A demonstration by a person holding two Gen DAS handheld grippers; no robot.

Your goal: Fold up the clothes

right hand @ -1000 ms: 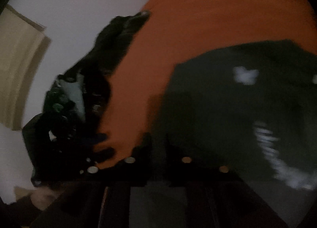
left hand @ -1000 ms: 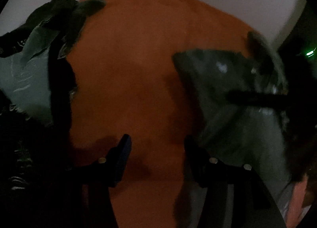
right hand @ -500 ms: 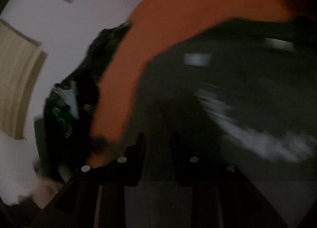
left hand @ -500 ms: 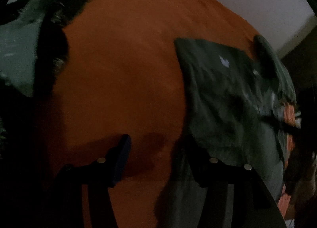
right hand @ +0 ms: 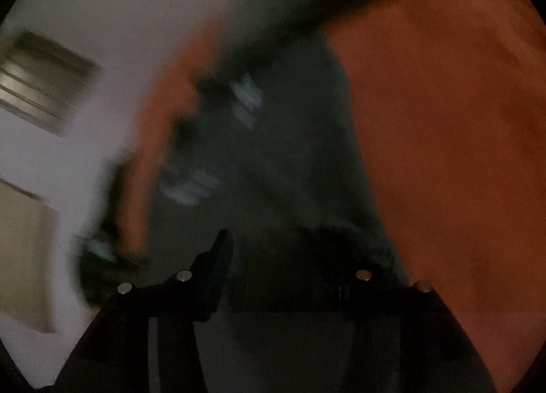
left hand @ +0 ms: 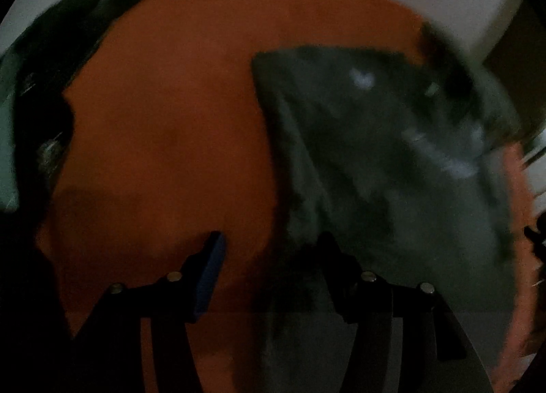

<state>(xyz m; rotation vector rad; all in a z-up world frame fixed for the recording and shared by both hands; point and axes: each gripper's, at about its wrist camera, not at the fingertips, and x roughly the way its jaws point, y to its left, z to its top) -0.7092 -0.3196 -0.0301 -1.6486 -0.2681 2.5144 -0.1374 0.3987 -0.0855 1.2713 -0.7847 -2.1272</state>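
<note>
Dim, blurred frames. An orange sheet [left hand: 163, 92] is spread over the surface; a pale wall is seen beyond it.

Left view: a dark shirt [left hand: 392, 168] is laid on the right half of the sheet, white print specks showing on it. Its long axis runs near-to-far, leaning right at the far end; the left edge is straight, with one corner pointing far-left. The left gripper [left hand: 269, 256] is held wide open, angled down at the shirt's near-left edge. The left finger [left hand: 211, 270] is over bare sheet; the right finger is over the cloth. No grip is seen: nothing is pinched between the pads. A pile [left hand: 41, 92] of dark and grey-green clothes is heaped at the sheet's far-left edge, well apart from the shirt.

Right view: heavy motion blur. The shirt [right hand: 290, 154] fills the centre, stretching from near to far. The right gripper [right hand: 283, 256] has jaws that have just been opening, now partly apart. Cloth lies between them; whether the pads press on it cannot be told.
</note>
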